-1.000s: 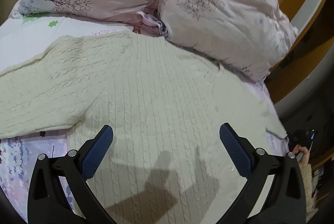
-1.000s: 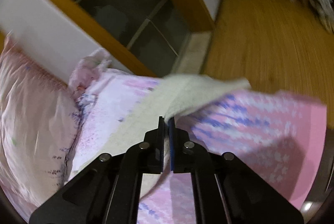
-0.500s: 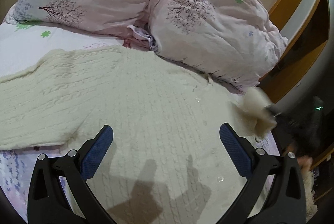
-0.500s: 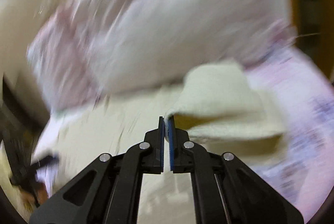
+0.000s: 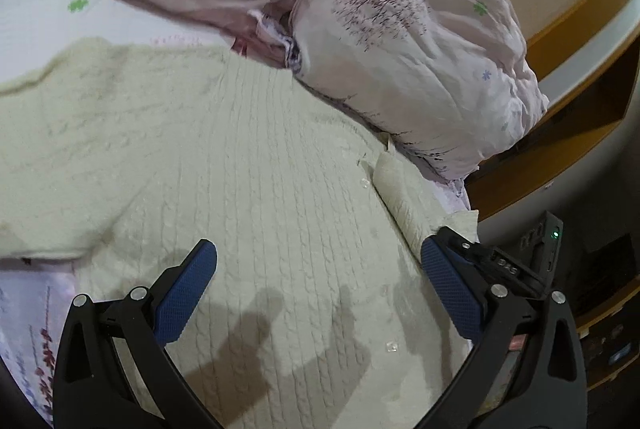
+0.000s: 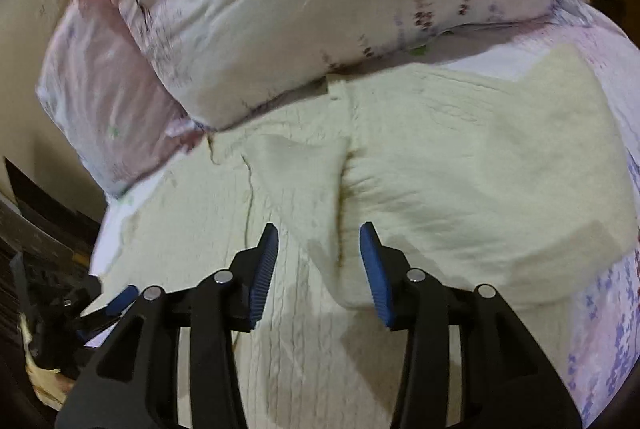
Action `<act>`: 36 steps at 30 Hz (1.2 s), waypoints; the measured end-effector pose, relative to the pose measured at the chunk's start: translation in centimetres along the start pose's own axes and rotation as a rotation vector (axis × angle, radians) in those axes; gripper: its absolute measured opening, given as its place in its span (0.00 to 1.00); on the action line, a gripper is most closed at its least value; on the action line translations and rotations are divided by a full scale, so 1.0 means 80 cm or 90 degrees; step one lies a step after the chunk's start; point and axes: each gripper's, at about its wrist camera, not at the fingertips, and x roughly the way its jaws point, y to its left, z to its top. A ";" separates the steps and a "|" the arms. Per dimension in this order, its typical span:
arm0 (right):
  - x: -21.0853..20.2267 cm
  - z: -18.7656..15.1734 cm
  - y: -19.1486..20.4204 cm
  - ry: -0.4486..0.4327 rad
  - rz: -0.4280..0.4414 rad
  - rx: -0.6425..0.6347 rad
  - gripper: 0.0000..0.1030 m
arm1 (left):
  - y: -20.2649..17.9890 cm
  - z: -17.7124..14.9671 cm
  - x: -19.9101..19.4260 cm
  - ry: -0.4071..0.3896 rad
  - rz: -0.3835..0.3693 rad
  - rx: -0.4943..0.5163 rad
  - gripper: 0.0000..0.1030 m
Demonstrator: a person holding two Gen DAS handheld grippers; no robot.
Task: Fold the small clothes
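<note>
While its blue pads stand wide apart and hold nothing, the left gripper [image 5: 318, 271] hovers over the body of a cream cable-knit sweater [image 5: 248, 197] spread flat on the bed. At the right gripper [image 6: 318, 261] the jaws are likewise parted and empty, poised above a sleeve [image 6: 480, 169] that lies folded across the sweater's chest. Beyond the garment, on the far side, two pink floral pillows [image 5: 408, 41] rest against its collar edge, and the patterned bedsheet [image 6: 600, 329] shows to the right.
</note>
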 end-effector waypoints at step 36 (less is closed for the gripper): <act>-0.087 -0.070 -0.177 -0.121 0.045 0.440 0.42 | -0.019 -0.007 0.071 0.101 -0.050 -0.138 0.62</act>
